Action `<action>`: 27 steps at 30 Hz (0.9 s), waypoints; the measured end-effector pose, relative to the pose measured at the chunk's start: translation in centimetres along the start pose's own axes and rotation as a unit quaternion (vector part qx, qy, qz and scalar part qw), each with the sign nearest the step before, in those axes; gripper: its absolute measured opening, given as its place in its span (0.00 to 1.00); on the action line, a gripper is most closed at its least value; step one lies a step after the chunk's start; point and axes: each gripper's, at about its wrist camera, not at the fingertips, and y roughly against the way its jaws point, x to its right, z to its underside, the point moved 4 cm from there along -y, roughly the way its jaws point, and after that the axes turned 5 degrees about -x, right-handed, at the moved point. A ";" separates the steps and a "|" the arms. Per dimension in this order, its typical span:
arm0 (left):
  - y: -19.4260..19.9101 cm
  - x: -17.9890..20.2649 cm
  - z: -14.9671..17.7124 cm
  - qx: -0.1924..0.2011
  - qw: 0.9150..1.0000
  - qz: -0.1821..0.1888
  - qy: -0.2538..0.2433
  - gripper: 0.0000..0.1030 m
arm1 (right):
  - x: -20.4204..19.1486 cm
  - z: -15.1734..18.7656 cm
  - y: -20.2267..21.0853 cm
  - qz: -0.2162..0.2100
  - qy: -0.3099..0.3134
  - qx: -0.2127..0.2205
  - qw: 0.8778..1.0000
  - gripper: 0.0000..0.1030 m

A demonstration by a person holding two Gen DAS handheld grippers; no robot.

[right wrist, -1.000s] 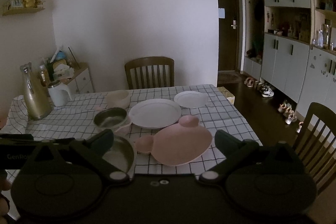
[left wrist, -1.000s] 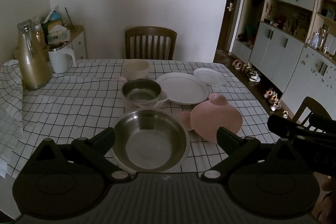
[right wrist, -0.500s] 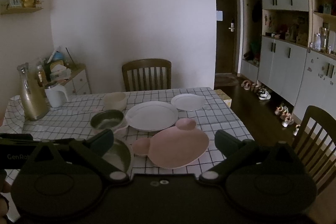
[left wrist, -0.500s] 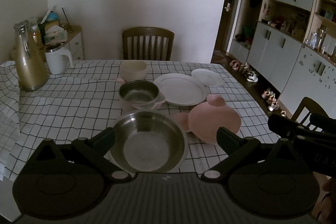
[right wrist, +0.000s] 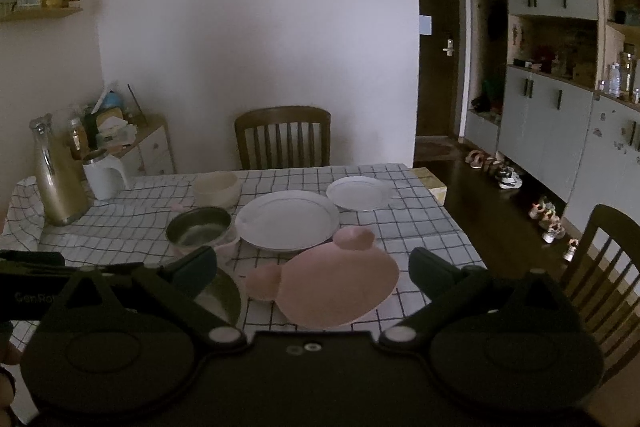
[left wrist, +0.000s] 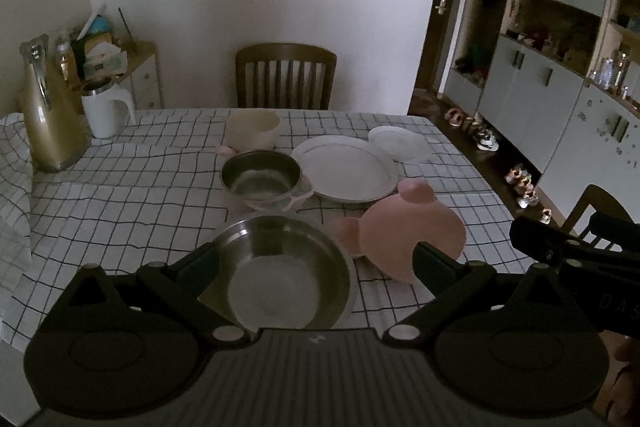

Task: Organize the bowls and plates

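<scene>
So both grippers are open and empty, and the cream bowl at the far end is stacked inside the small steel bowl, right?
Not quite. The left gripper and right gripper are open and empty, but the cream bowl is not stacked inside the small steel bowl. The left wrist view shows it standing by itself on the tablecloth, just behind the steel bowl.

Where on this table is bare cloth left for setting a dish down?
The widest bare cloth lies between the gold jug and the steel bowls. A strip stays free right of the small white plate. The centre is crowded: cream bowl, large white plate and pink plate nearly touch.
</scene>
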 end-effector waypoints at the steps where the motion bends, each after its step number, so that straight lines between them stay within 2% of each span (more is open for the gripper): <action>1: -0.2 0.0 -0.2 0.000 1.000 -0.003 0.000 1.00 | 0.2 -0.2 -0.4 -0.004 0.000 -0.003 1.000 1.00; 10: -2.3 0.9 -1.3 -0.008 1.000 -0.020 0.005 1.00 | 1.0 -1.3 -2.7 -0.026 0.012 -0.011 1.000 0.99; 21: -4.6 2.5 -2.5 -0.008 1.000 -0.023 0.004 1.00 | 2.6 -2.2 -4.8 -0.031 0.011 -0.021 0.999 0.98; 27: -7.1 2.9 -4.0 -0.015 1.000 -0.023 0.005 1.00 | 3.7 -3.0 -7.2 -0.031 0.021 -0.035 0.999 0.98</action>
